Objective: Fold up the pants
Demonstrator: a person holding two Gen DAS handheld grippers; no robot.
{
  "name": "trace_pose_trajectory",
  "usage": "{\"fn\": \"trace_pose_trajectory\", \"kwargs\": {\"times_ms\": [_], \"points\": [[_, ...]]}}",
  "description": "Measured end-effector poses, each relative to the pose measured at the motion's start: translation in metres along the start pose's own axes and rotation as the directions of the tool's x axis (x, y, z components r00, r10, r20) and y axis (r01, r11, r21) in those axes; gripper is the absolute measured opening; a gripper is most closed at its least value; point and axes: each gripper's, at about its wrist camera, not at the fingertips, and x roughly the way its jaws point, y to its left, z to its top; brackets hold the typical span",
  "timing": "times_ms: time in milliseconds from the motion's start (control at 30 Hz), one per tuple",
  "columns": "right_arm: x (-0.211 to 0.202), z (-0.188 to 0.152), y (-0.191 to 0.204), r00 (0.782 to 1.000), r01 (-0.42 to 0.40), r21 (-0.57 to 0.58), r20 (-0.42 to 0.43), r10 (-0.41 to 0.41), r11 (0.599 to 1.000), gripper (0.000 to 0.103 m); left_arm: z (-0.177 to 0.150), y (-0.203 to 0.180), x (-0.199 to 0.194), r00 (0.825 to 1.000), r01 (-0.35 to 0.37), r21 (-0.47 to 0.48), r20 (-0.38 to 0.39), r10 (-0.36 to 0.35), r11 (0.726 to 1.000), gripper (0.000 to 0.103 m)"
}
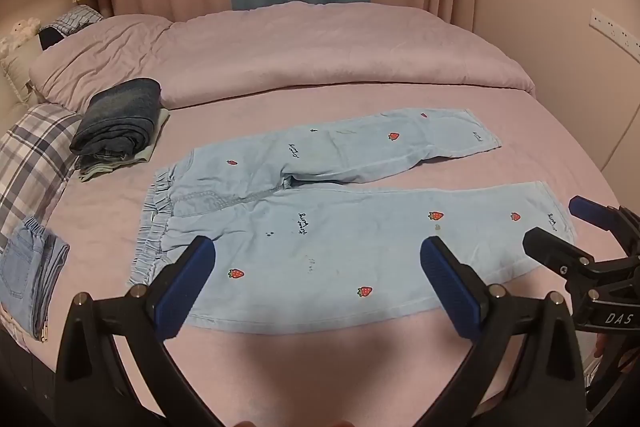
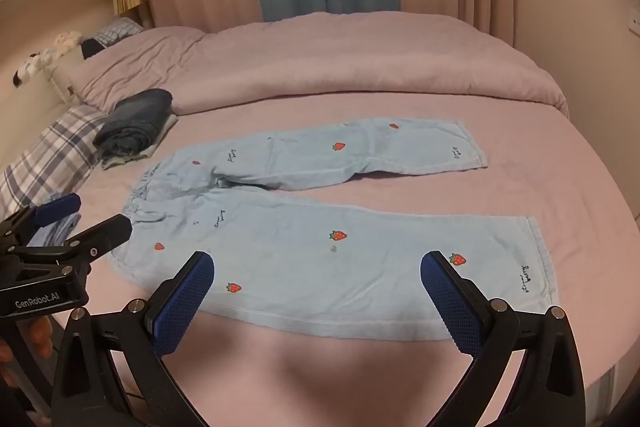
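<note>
Pants are spread flat on the bed — near hem partly hidden by fingers. Left gripper and right gripper are held wide open, empty — embroidered lettering unreadable.

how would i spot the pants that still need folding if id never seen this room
Start at the pink bed. Spread flat across its middle, both legs apart, lie the light blue pants with red strawberries. The dark folded jeans by the plaid pillow and the small folded denim pair at the edge carry no print.
</note>
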Motion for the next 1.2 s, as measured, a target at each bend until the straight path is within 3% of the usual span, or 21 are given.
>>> {"fn": "trace_pose_trajectory", "kwargs": {"times_ms": [1200], "points": [[0.0004, -0.0038, -0.0059, 1.000, -0.002, 0.022, 0.021, 0.002, 1.000, 0.103, 0.0001, -0.0084, 0.0098, 1.000, -0.017, 0.045, 0.019, 0.016, 0.999, 0.103]]}}
